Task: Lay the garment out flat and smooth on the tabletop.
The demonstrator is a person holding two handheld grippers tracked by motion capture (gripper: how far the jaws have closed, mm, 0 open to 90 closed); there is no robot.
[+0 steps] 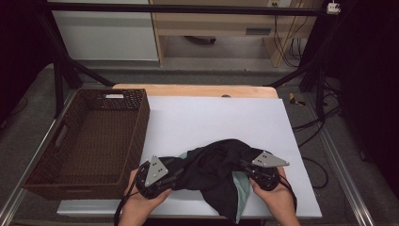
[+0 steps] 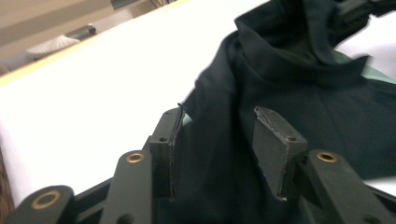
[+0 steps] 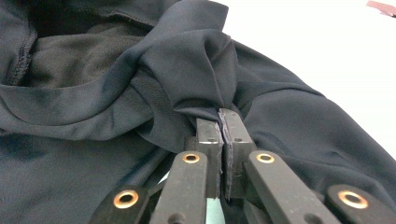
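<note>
A black garment (image 1: 214,165) with a pale green inner layer (image 1: 242,188) lies crumpled near the front edge of the white sheet (image 1: 211,117). My left gripper (image 1: 181,166) is at the garment's left end. In the left gripper view its jaws (image 2: 219,114) stand apart, with a fold of the black cloth (image 2: 299,93) loose between the pads. My right gripper (image 1: 243,165) is at the garment's right side. In the right gripper view it (image 3: 223,114) is shut on a bunched pinch of the black fabric (image 3: 93,93).
A dark brown wicker basket (image 1: 141,122) stands on the left, against the white sheet's edge, with nothing in it. The wooden table edge (image 1: 188,89) shows at the back. A black frame and cables stand beyond the table on the right.
</note>
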